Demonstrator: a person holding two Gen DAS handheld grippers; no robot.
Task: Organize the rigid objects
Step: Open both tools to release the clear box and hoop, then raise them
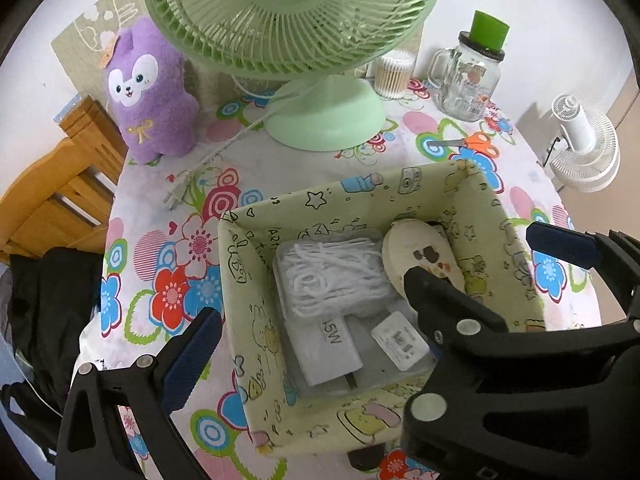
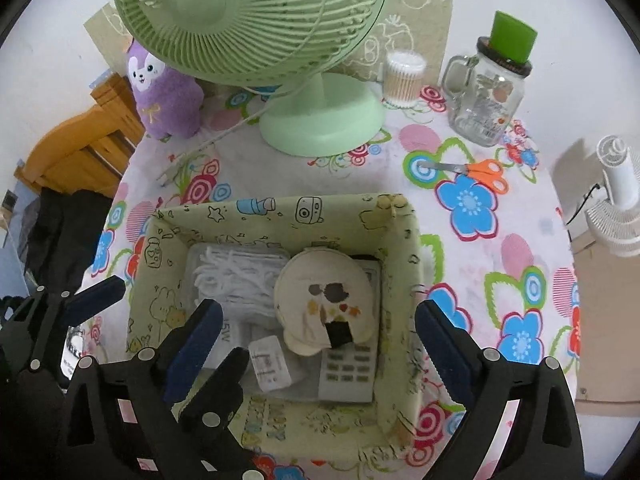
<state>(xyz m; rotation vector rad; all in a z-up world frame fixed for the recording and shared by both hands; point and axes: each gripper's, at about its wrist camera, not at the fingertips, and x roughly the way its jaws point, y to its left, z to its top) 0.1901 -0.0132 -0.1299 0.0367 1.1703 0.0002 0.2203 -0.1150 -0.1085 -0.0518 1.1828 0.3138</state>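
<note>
Hovering above the fabric box (image 2: pixel 280 216), the right gripper (image 2: pixel 316 332) has its fingers (image 2: pixel 440 332) spread wide and empty, the round pouch (image 2: pixel 324 296) lying free between and below them atop a remote (image 2: pixel 348 376). The left gripper (image 1: pixel 368 312) also looks released, empty. The drop seems done; next likely calls for fetching the scissors (image 2: pixel 472 170) from the bench (image 2: pixel 520 248)

Your box (image 2: pixel 280 216) sits on the table (image 2: pixel 280 176) before the fan (image 2: pixel 320 120); inside, the cable bundle (image 2: pixel 236 276) lies left of the round pouch (image 2: pixel 320 300), scissors (image 2: pixel 472 170) outside to the right.
</note>
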